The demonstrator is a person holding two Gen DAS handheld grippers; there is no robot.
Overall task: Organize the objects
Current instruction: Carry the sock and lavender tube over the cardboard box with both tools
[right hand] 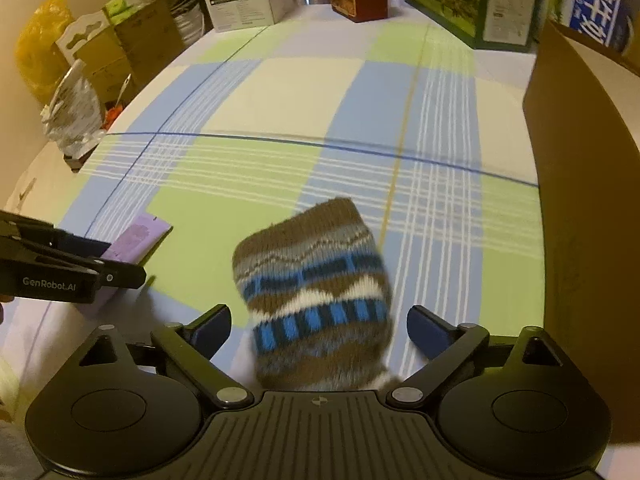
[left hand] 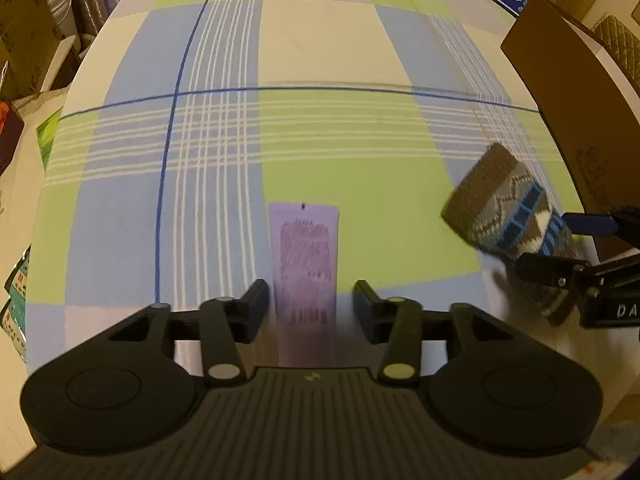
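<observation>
The right gripper, 2 fingers spread, straddles without pinching the brown-blue-white knitted sock, long axis running forward. The left gripper, fingers spread, flanks the flat lilac card.

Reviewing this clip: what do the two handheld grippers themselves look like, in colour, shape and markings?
Both are matte black. The left gripper and right gripper each have a ribbed central body, two round discs at the sides, and linkage arms with silver pivot pins. The finger pads look dark blue. White "GenRobot.AI" lettering shows on the left one's side. No cables or sleeves show.
</observation>
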